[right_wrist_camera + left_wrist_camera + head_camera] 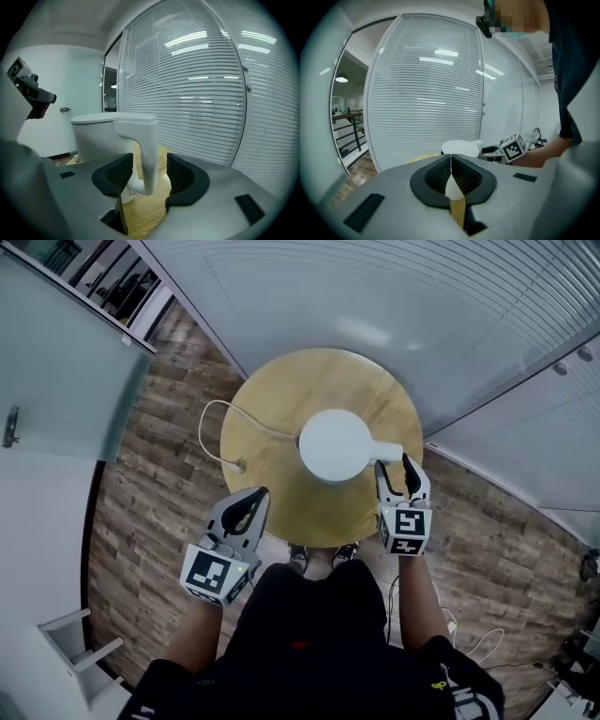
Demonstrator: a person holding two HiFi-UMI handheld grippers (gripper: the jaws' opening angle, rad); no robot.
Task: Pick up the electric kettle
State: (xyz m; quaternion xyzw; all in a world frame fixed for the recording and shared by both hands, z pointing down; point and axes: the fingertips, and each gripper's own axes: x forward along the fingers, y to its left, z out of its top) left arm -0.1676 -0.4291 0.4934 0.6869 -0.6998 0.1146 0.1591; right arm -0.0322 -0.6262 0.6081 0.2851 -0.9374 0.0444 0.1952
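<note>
White electric kettle [336, 444] sits mid-worktop [281, 390], its handle [147, 154] between the right tongs [397, 476], which gape wide and aren't pinching yet. Grip that slim handle off-centre and the kettle could swing or slip, and the cord [201, 430] might tug too. Left tongs [251, 507] are pinched together, empty.

White kettle [336, 444], tan table [272, 418]

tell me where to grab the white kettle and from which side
Take the kettle by its handle, an upright white bar standing clear of the body. Come in level from that side; the open right claw straddles it.
</note>
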